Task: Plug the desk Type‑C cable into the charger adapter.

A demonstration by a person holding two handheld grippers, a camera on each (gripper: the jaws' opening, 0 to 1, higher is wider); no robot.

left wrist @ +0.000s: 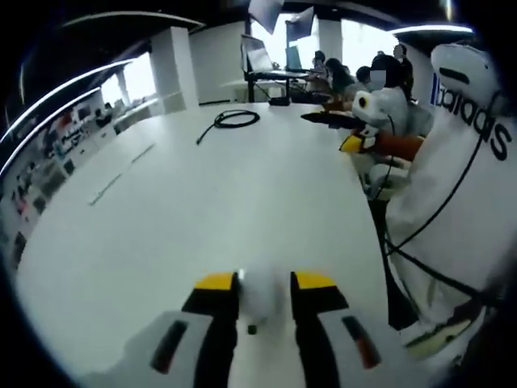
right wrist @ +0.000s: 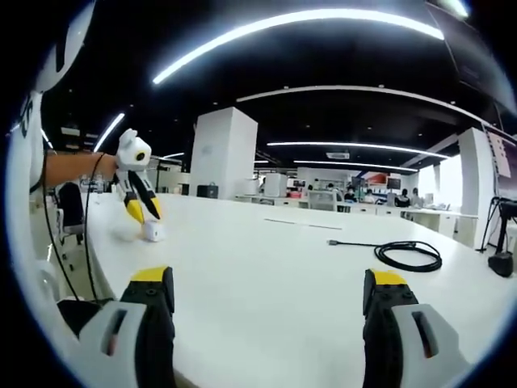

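The white charger adapter (left wrist: 260, 293) sits between my left gripper's (left wrist: 264, 283) yellow-tipped jaws, which are shut on it just above the white table (left wrist: 202, 210). The right gripper view shows this left gripper (right wrist: 148, 220) at the table's left edge, holding the adapter (right wrist: 152, 233) close to the surface. The black Type-C cable (left wrist: 237, 119) lies coiled at the far side of the table, one end trailing left. My right gripper (right wrist: 268, 291) is open and empty over the table, with the cable (right wrist: 408, 255) ahead to its right. That right gripper (left wrist: 338, 131) also enters the left gripper view from the right.
A person in a white printed shirt (left wrist: 460, 178) stands at the table's right edge, with black wires hanging across it. Desks, monitors (left wrist: 260, 56) and seated people lie beyond the table. A white pillar (right wrist: 222, 153) stands behind the table.
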